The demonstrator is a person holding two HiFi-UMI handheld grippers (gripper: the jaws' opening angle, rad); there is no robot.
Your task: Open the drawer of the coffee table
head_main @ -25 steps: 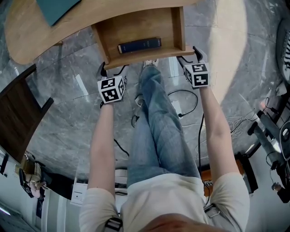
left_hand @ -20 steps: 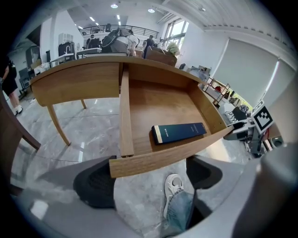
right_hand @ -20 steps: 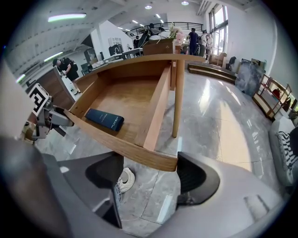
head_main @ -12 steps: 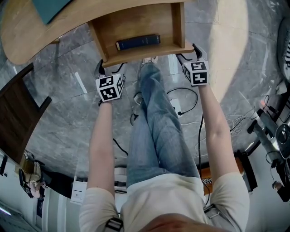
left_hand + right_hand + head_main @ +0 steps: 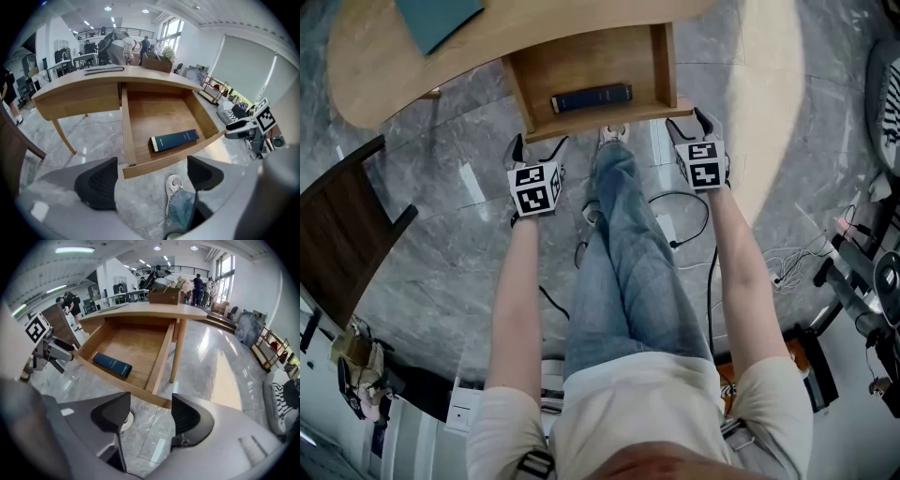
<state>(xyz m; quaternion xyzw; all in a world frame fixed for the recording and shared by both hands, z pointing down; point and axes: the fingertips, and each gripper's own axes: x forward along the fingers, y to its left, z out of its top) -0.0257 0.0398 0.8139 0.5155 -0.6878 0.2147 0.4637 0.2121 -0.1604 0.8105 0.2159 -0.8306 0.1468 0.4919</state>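
I'm easing both grippers back off the drawer [image 5: 581, 66]. A moment ago their tips were right up at its front board, and now they're hanging clear of it, drawn back toward me. The drawer is standing pulled well out of the coffee table [image 5: 487, 37] at my twelve o'clock, with the dark blue book [image 5: 591, 97] lying exposed inside. So I'm judging the opening done and this the let-go.

My left gripper [image 5: 537, 148], at eleven o'clock, is holding its jaws wide apart, with only the floor [image 5: 441, 234] and my shoe [image 5: 174, 183] showing between them. My right gripper [image 5: 688, 124], at one o'clock, has just been closing its jaws partway. They're still plainly apart, gripping nothing and touching nothing.
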